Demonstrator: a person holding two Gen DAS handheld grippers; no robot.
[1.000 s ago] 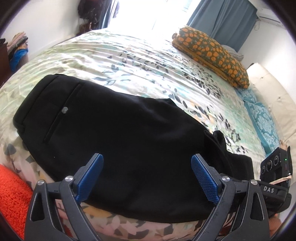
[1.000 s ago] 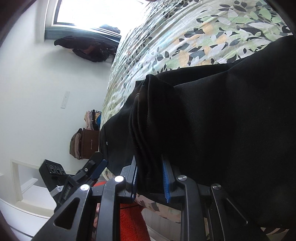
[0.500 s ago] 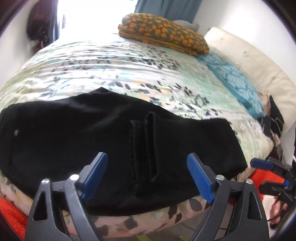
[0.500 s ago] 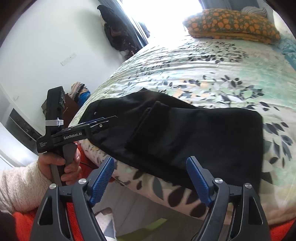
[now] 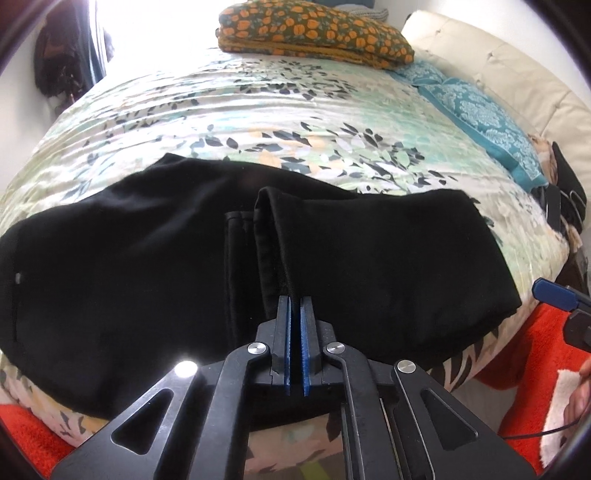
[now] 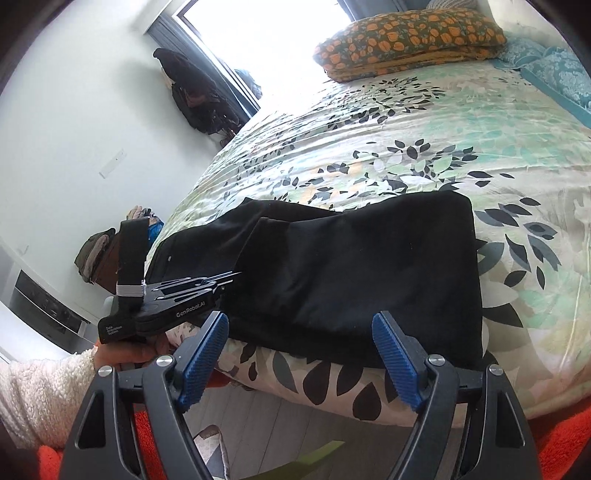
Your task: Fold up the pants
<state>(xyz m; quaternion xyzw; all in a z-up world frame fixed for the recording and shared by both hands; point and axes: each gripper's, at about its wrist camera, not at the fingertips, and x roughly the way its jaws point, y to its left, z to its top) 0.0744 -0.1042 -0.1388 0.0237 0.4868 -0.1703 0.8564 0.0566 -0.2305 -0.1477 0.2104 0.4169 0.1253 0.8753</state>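
Black pants lie folded across the near edge of the bed, with one leg laid back over the rest. My left gripper is shut on the hem edge of that folded leg, and the fabric ridge runs straight into its blue pads. The right wrist view shows the same pants, with the left gripper at their left hem, held by a hand in a white fleece sleeve. My right gripper stands open in front of the bed edge, below the pants, with nothing between its fingers.
The bed has a floral cover. At its far end lie an orange-flowered folded cushion and a teal pillow against a cream headboard. A red-orange rug lies on the floor. Dark clothes hang by the window.
My left gripper slid right along the pants and its jaws closed on the folded leg's hem. My right gripper let go of the pants, opened, and drew back and up from the bed.
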